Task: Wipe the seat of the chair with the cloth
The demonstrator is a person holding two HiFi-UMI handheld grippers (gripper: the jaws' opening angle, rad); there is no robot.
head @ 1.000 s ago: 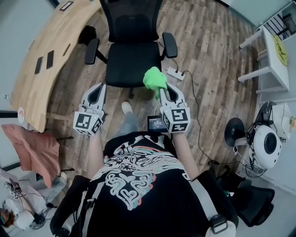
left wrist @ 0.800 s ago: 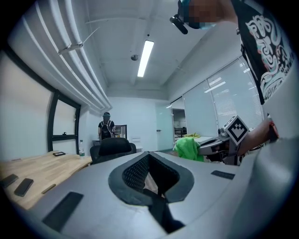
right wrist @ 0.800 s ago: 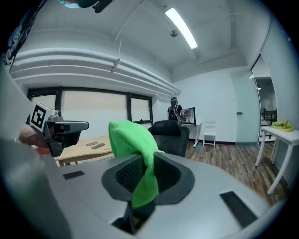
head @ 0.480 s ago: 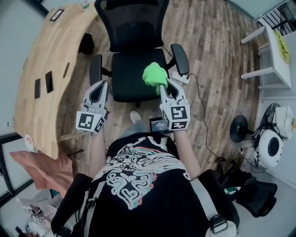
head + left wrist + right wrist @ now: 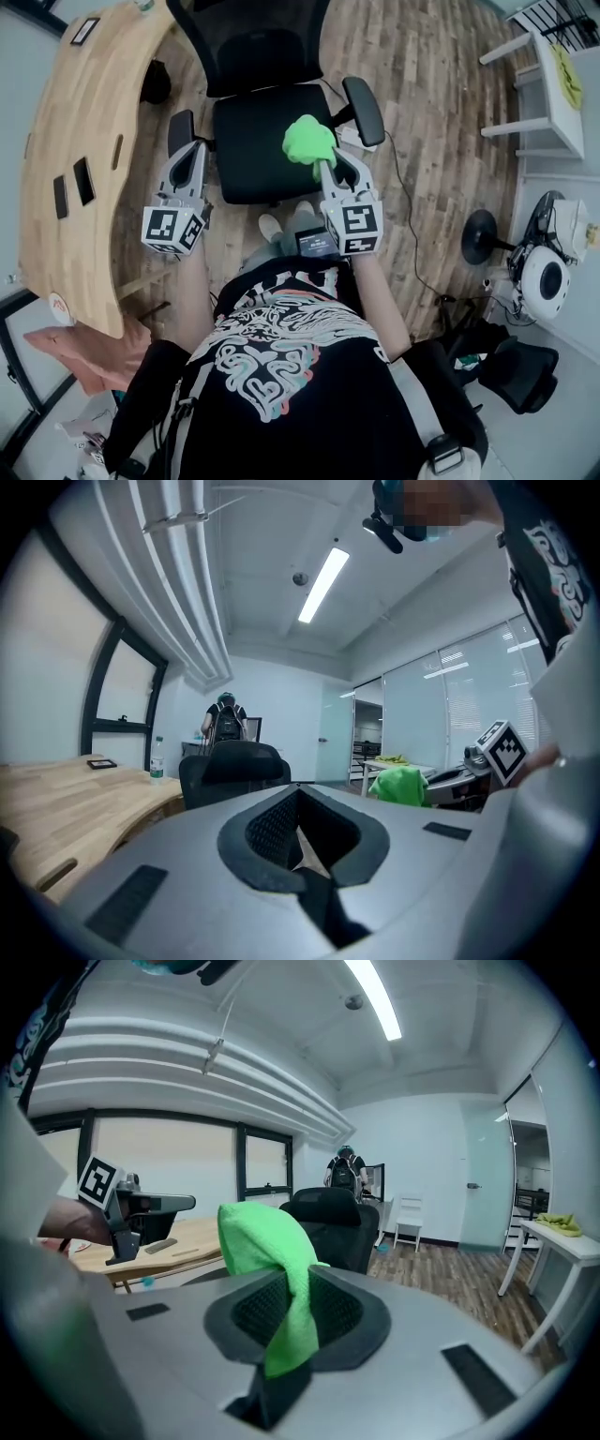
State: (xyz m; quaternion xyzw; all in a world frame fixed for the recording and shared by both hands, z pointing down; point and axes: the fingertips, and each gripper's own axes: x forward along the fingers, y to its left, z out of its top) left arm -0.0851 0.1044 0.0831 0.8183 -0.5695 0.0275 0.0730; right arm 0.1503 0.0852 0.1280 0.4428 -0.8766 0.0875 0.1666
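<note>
Forward over the black office chair (image 5: 258, 47) since a second ago, the right gripper (image 5: 335, 172) is clamped on a bright green microfibre cloth (image 5: 308, 141), which sits above the right side of the black padded seat (image 5: 246, 141). The left gripper (image 5: 187, 155), jaws together and empty, hovers by the left armrest (image 5: 179, 129).
</note>
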